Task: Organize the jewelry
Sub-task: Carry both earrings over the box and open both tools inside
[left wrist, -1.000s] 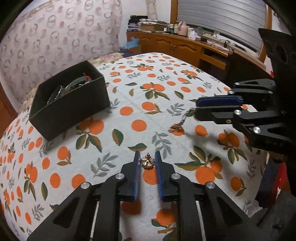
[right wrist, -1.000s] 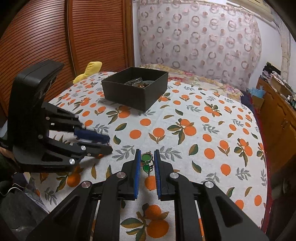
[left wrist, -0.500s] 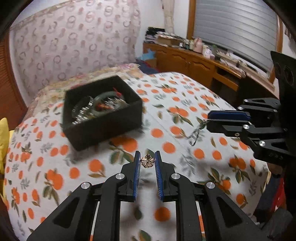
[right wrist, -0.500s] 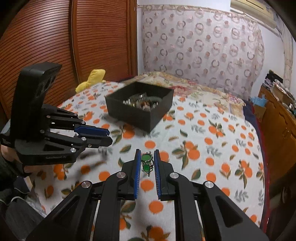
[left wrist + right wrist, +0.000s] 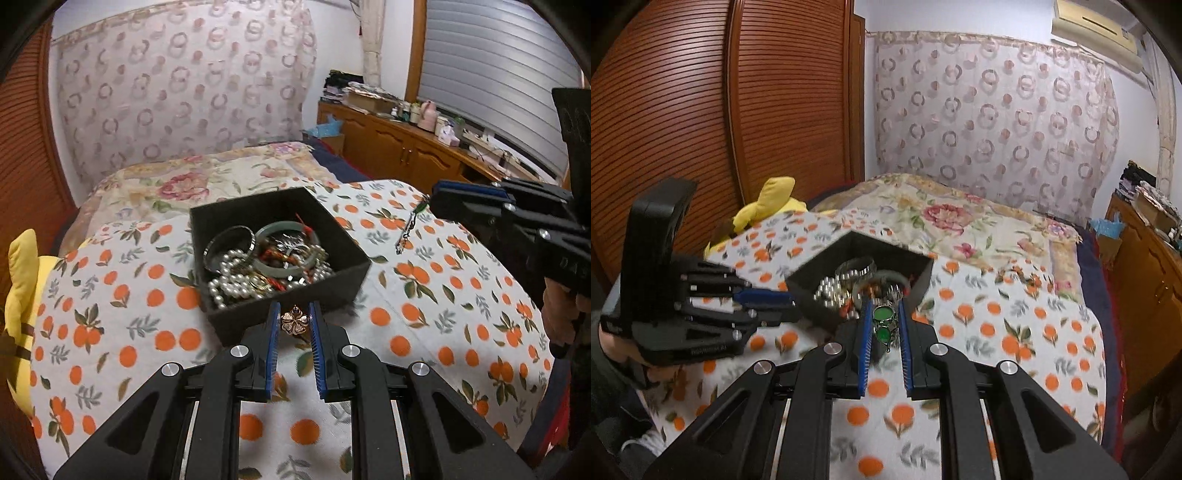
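An open black box (image 5: 354, 275) of jewelry stands on the orange-print bedspread; it also shows in the right wrist view (image 5: 812, 295). It holds pearls (image 5: 231, 282), a green bangle (image 5: 273, 230) and other pieces. My left gripper (image 5: 294, 321) is shut on a rose-gold flower brooch (image 5: 294, 322), held just before the box's near wall. My right gripper (image 5: 883, 322) is shut on a green-stone earring (image 5: 884, 325) at the box's near corner. In the left wrist view the right gripper (image 5: 437, 201) is to the right of the box, the earring's chain (image 5: 408, 230) hanging from it.
A yellow plush toy (image 5: 22, 295) lies at the bed's left edge, by the wooden slatted wardrobe (image 5: 738, 110). A floral quilt (image 5: 207, 181) covers the bed beyond the box. A wooden cabinet (image 5: 406, 147) with clutter stands to the right.
Both grippers have lifted off the bedspread with their pieces and moved toward the black box, which now sits close in front of both.
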{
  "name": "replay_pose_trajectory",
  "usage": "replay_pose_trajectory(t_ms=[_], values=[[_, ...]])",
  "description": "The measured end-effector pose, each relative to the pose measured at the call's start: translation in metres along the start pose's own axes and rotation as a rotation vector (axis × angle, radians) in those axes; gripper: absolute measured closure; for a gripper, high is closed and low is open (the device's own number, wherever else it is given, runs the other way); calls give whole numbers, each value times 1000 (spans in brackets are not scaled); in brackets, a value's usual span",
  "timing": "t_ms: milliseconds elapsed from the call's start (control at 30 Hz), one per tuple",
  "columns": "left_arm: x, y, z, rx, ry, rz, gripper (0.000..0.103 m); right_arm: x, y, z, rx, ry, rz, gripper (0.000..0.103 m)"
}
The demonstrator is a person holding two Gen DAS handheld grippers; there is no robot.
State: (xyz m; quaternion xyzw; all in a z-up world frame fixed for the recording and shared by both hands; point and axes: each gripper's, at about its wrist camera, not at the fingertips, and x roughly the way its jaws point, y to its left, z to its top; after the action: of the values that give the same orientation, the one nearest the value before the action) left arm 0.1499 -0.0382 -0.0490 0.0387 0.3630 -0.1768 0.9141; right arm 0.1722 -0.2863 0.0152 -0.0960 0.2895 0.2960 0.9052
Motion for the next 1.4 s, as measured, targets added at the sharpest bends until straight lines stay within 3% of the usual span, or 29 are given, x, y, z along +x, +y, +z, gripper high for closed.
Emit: replay_pose_trajectory(t_ms=[433, 567, 667, 767, 833, 900, 1233, 1400], values=[[18, 21, 25, -56, -26, 44, 88, 60, 3, 27, 48, 42, 68, 86], [22, 26, 27, -76, -35, 66, 67, 70, -6, 24, 90, 51, 75, 82], [20, 27, 23, -80, -41, 82, 60, 67, -10, 20, 110, 42, 71, 81], [12, 25, 17, -91, -58, 108, 36, 56, -11, 14, 122, 22, 51, 67], [3, 23, 11, -91, -75, 131, 27, 46, -9, 8, 125, 0, 25, 62], [-6, 21, 5, -104, -88, 158, 17, 33, -5, 0, 134, -21, -13, 51], [-49, 12, -28, -146, -121, 294, 8, -12, 10, -36, 200, -96, -108, 22], [-65, 14, -39, -172, -137, 300, 8, -31, 15, -52, 216, -131, -135, 5]])
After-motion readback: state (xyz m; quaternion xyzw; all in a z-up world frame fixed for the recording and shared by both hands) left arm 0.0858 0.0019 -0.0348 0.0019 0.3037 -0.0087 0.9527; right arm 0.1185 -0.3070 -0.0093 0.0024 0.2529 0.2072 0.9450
